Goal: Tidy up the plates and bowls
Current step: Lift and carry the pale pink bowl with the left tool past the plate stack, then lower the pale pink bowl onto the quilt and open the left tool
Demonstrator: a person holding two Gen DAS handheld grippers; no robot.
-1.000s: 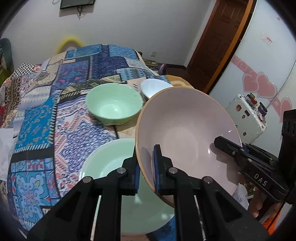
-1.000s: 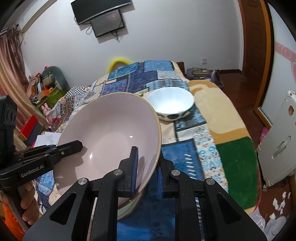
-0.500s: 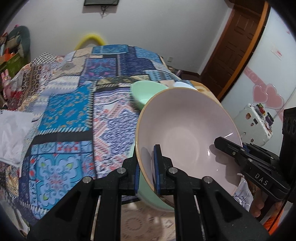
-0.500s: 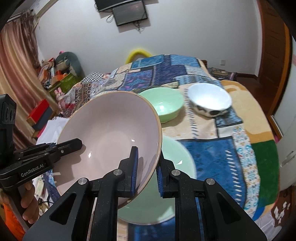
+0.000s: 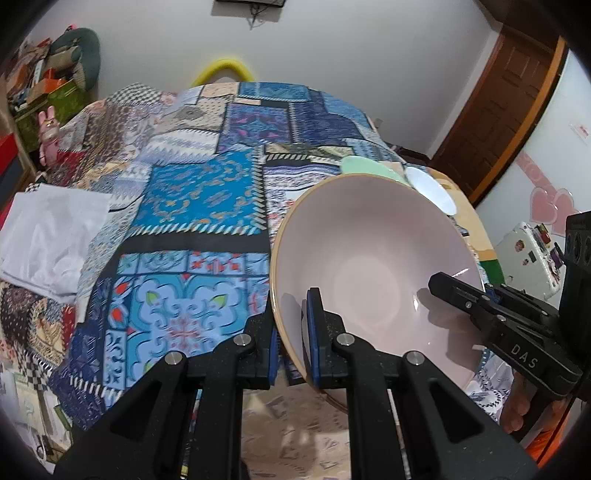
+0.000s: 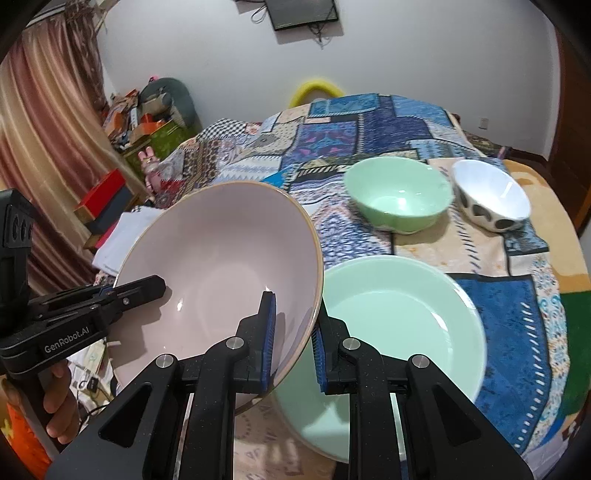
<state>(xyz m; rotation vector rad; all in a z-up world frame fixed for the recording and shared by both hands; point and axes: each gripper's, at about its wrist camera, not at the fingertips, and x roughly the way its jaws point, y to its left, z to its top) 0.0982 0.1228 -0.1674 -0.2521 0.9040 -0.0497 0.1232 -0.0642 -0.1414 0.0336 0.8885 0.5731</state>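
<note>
White walls close off the far side of the room, with a dark screen (image 6: pixel 302 14) mounted high and a striped curtain (image 6: pixel 48 122) hanging at the left beside cluttered boxes (image 6: pixel 147 125). Across the middle spreads a patchwork blanket (image 5: pixel 192 206) in blues, with a sheet of white paper (image 5: pixel 48 236) lying on its left part. At the far left of the right wrist view, a hand (image 6: pixel 61 410) grips the handle of the left gripper (image 5: pixel 291 343), whose blue-padded jaws are pinched on the near-left rim of the pink bowl (image 6: pixel 221 266). This large bowl, pale pink with a tan edge, is held tilted above the blanket, off the surface, its opening facing the cameras. On the opposite rim the right gripper (image 6: pixel 293 343) is pinched likewise, one pad inside the bowl and one outside. Just right of the bowl, and partly under its edge, a wide green plate (image 6: pixel 402 317) lies flat on the blanket. Farther back sits a small green bowl (image 6: pixel 399 199), upright, and just beside it to the right a white bowl (image 6: pixel 491 195) with dark spots on its outer wall. At the right edge of the left wrist view stands a wooden door (image 5: pixel 506 110)
</note>
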